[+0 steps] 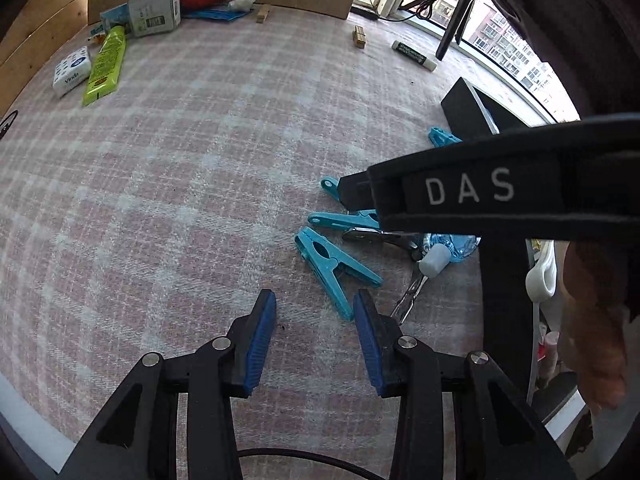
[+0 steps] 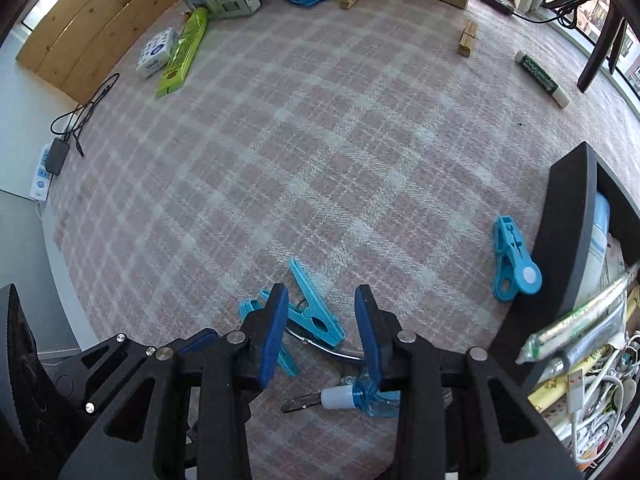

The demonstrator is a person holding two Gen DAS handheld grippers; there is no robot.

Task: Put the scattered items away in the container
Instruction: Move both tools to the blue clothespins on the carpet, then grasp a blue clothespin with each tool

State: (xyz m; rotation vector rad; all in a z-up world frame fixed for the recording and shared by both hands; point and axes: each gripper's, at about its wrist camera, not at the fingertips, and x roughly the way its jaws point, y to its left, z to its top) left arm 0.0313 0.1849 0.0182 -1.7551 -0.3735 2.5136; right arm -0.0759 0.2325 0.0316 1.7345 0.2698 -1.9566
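Blue plastic clothes pegs [image 1: 335,268] lie on the pink plaid cloth beside metal scissors [image 1: 408,298] and a small blue bottle with a grey cap [image 1: 440,254]. My left gripper [image 1: 315,318] is open and empty, just short of the nearest peg. My right gripper [image 2: 322,312] is open and empty, over a peg [image 2: 316,314], with the bottle [image 2: 360,398] below it; its arm [image 1: 500,184] crosses the left wrist view. Another peg [image 2: 514,266] lies next to the black container [image 2: 568,240], which holds tubes and cables.
At the far side lie a green tube [image 1: 106,66], a tissue pack [image 1: 72,72], a tin box [image 1: 154,10], red and blue pouches, wooden pegs [image 1: 360,36] and a glue stick [image 1: 414,56]. A tripod leg [image 1: 452,28] stands by the window. A charger [image 2: 56,156] lies left.
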